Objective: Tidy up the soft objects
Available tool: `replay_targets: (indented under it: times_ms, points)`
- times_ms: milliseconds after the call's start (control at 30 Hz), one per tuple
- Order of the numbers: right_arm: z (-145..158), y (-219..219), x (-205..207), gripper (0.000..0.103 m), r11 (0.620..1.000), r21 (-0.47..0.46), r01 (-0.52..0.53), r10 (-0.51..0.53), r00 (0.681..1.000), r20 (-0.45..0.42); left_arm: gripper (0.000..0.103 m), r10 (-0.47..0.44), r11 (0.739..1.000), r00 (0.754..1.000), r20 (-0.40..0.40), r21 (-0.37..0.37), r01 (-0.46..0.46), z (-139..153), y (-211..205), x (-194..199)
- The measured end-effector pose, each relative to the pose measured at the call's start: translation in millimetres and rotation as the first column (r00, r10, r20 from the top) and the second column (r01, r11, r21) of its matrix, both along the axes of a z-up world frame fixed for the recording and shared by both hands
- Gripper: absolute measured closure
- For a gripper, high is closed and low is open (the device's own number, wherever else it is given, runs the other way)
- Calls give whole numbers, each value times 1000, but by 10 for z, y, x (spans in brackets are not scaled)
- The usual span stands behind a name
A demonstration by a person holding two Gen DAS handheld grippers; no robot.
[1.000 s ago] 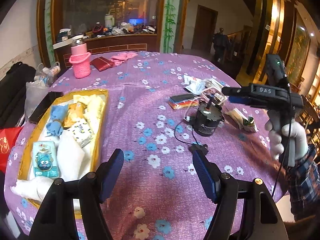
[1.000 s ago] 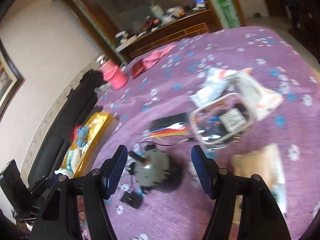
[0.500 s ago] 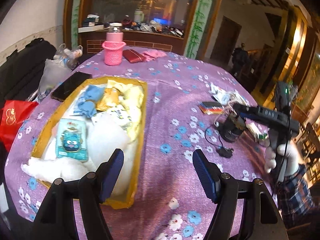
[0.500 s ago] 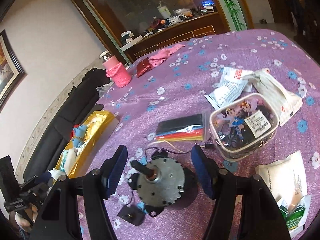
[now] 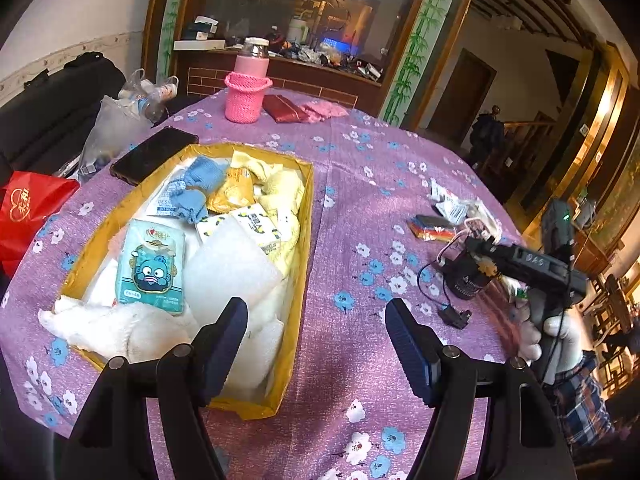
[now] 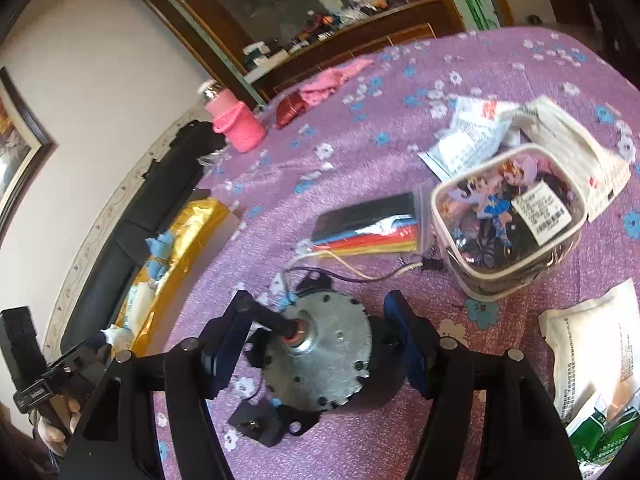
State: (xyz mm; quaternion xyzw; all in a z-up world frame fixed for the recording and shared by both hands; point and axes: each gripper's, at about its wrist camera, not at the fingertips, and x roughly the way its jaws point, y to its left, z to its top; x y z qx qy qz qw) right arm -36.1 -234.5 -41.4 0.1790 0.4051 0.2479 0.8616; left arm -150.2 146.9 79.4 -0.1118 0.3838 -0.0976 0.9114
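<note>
Straddling a motor [image 6: 324, 354], the right claw [image 6: 316, 344] hides it leftward.

Dim room with warm lamp glow along the right side. White wall [image 6: 100, 92] on the left, edged low down by a patterned border strip [image 5: 60, 54]. Corner of a dark-framed picture [image 6: 18, 136] hung on that wall. Black sofa [image 5: 52, 104] pushed against it. Straight ahead, wide glass window [image 5: 288, 4] in a brown wooden frame, flanked by pale posts painted with green bamboo [image 5: 416, 48]. Cluttered wooden ledge [image 5: 320, 70] under the glass. Further right, cream wall with a dark brown door [image 5: 460, 96]. Gold-lit wooden panels [image 5: 600, 128] at far right. Round bench under a purple flowered cloth [image 5: 360, 208].
</note>
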Motion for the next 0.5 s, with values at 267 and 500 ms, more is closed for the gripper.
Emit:
replay_targets:
  times_ms: [267, 500]
  points:
    - [-70, -98, 395, 33, 991, 135, 20, 14, 969, -246, 28, -1, 998, 1000, 12, -60, 2, -21, 123, -57]
    - [-125, 13, 976, 33, 989, 104, 109, -56, 906, -419, 28, -23, 997, 999, 34, -78, 26, -51, 205, -149]
